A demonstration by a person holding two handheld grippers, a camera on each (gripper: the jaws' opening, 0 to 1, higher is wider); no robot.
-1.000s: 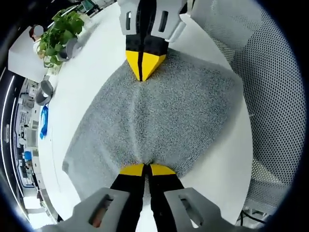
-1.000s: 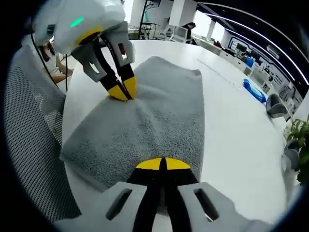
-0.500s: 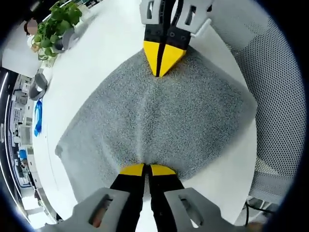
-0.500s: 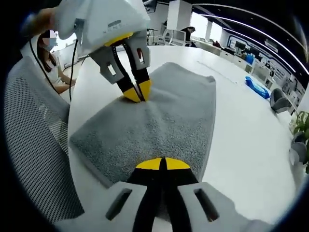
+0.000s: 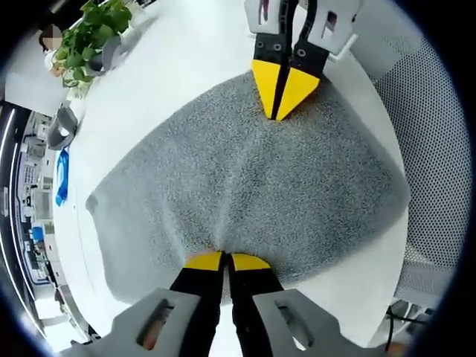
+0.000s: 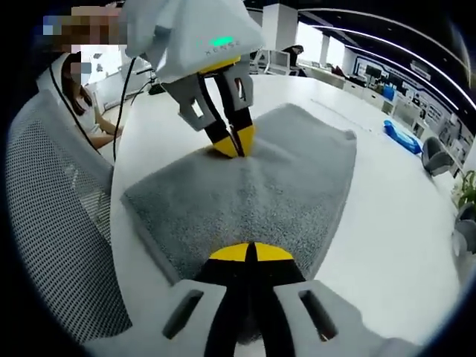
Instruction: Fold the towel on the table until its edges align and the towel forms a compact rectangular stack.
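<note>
While the white table [image 5: 186, 44] takes up most of both views, the grey towel [image 5: 245, 186] lies spread across it in a rough fan shape, creased into a ridge that runs between the two grippers. A grey mesh chair [image 6: 56, 223] sits right at the table's edge, next to the towel.

The left gripper [image 5: 226, 259] has its yellow tips pinched together on the near edge of the towel in its own view, jaws closed with fabric bunched between them. The right gripper [image 6: 249, 251] looks the same in its view, tips shut on the opposite edge of the towel, though how much cloth is actually caught there is hard to see.

Further off there's a potted plant [image 5: 93, 33] near the far edge of the table, and a small blue thing [image 6: 404, 137] lying well away from the towel.
</note>
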